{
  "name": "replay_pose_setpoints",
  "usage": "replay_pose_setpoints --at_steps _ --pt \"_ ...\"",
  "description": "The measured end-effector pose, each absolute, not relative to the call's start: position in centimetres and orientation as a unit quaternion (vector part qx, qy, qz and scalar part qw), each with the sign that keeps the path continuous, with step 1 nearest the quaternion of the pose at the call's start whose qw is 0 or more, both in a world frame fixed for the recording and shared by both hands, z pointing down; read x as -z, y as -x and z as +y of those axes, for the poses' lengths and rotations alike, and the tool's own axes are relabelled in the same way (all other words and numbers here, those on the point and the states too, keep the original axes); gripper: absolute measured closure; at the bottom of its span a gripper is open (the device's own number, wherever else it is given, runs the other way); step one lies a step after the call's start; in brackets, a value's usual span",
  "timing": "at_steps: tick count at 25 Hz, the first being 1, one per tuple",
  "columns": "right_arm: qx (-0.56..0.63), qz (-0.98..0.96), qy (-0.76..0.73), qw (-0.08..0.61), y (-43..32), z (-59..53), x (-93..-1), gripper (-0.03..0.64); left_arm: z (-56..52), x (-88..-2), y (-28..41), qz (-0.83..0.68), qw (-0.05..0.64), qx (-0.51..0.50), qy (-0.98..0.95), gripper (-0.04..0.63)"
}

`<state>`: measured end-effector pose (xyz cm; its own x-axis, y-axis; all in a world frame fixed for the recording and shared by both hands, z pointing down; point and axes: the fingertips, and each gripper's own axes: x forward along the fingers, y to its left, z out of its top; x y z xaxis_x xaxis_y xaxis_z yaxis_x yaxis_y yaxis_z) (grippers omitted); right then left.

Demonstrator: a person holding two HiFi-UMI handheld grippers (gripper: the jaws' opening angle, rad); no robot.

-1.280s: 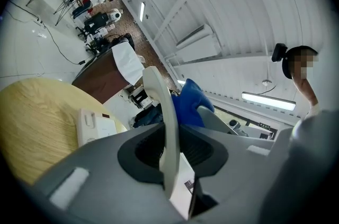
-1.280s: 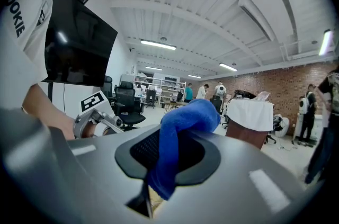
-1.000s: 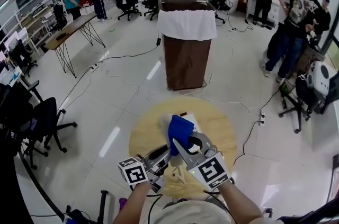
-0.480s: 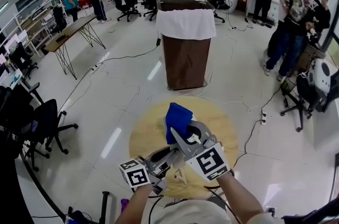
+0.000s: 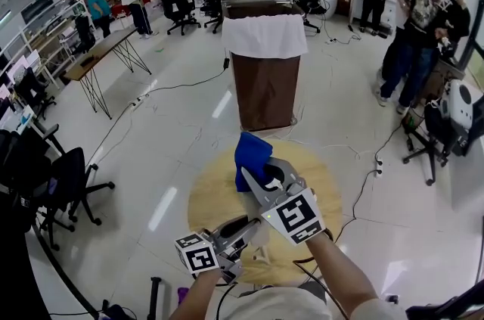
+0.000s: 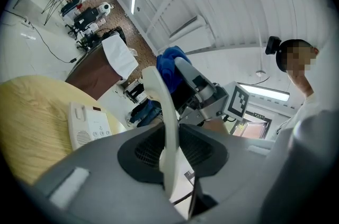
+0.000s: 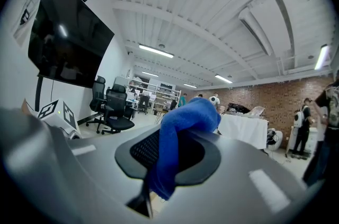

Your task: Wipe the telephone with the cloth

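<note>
The left gripper (image 6: 170, 144) is clamped on a curved white plastic handset (image 6: 160, 104). The right gripper (image 7: 168, 153) has its jaws pinched tight on a bunched blue cloth (image 7: 186, 118).

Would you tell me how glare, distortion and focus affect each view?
Head view: strong wide-angle bending, and light streaks glare off the glossy floor. Left gripper view: dark round vignette; the telephone is sharp, the near white handset soft. Right gripper view: same vignette; the close blue cloth is slightly soft.
</note>
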<state>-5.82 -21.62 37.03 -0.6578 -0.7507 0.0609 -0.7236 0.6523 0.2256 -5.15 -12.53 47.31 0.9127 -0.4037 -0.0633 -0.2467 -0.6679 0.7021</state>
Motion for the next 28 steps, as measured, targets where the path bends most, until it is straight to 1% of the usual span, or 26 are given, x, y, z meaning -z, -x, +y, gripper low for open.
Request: replay_pose_setpoints --at_steps 13,18,22,28 --pt "0.104 -0.907 -0.402 0.075 6.5 -22.8 -35.8 0.554 -13.2 -47.6 4.7 -0.195 0.353 0.087 -0.911 0.514" --pt "0.109 -0.937 -0.324 0.067 10.0 -18.3 -35.0 0.554 -14.3 -47.7 4.6 -0.206 0.345 0.073 -0.913 0.514" --pt "0.096 -0.953 -0.273 0.091 11.8 -15.9 -36.6 0.554 -14.7 -47.8 4.4 -0.210 0.343 0.069 -0.913 0.514" --pt "0.074 -0.957 -0.250 0.125 12.5 -14.7 -39.2 0.554 -14.8 -48.0 4.6 -0.214 0.338 0.067 -0.914 0.514"
